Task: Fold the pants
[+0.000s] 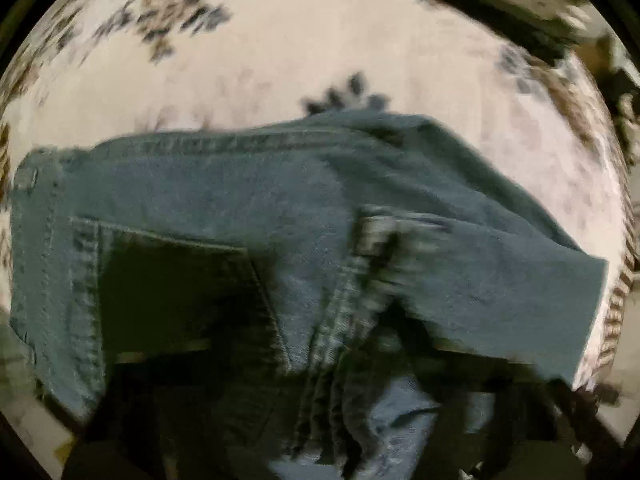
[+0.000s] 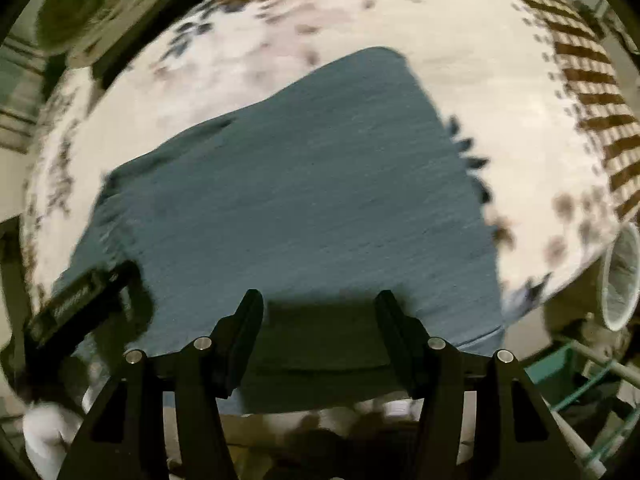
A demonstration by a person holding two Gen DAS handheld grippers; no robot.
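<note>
Blue jeans lie on a round table with a white flowered cloth. In the blurred left wrist view a bunched seam of denim rises toward the camera and hides my left gripper's fingers, which appear shut on it. In the right wrist view the jeans lie flat and folded. My right gripper is open and empty, hovering over the jeans' near edge. The left gripper shows there at the jeans' left edge.
The cloth's brown striped border runs along the table's right edge. A white cup-like object and a green-and-glass frame sit beyond that edge at the lower right. Dark furniture stands at the upper left.
</note>
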